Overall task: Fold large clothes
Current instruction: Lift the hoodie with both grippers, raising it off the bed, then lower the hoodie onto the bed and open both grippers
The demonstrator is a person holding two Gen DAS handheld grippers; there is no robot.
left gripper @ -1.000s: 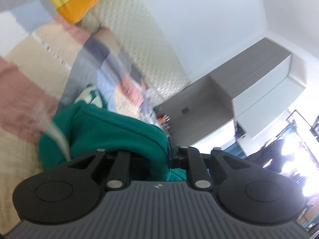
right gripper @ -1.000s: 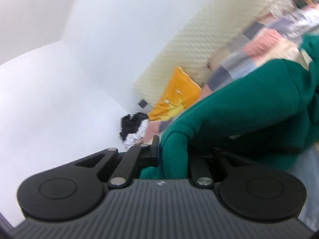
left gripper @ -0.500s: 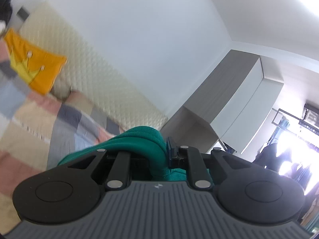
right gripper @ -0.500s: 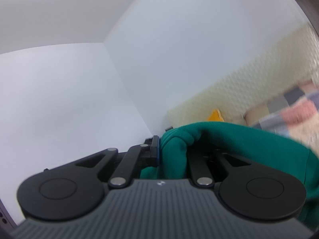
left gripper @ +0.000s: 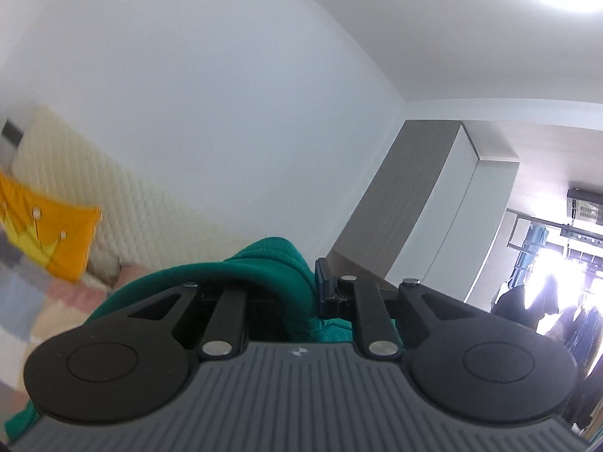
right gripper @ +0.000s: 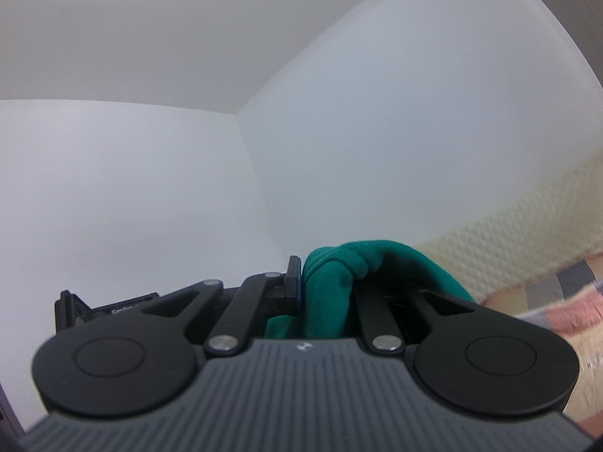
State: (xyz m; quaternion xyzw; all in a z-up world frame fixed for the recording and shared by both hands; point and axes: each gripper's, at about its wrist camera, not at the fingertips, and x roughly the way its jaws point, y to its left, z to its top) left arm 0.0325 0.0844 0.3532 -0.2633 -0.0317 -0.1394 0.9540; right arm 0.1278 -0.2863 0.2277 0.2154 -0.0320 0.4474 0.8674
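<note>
A thick green garment [left gripper: 271, 263] bunches up between the jaws of my left gripper [left gripper: 297, 282], which is shut on a fold of it. The cloth drapes down to the left over the gripper body. In the right wrist view the same green garment [right gripper: 339, 275] is pinched in my right gripper [right gripper: 324, 282], shut on another bunched edge, and hangs off to the right. Both grippers are raised high and point at the walls. Most of the garment hangs below, out of sight.
A bed with a patchwork cover [left gripper: 26, 301] and a cream quilted headboard [left gripper: 75, 173] lies low at the left, with an orange crown pillow [left gripper: 52, 233] on it. A tall grey and white wardrobe [left gripper: 444, 203] stands at the right. Dark clothes [left gripper: 527, 301] hang by a bright window.
Both grippers have risen well above the bed with the green garment held in them. The bed has sunk low in both views, and walls and ceiling now fill them.
</note>
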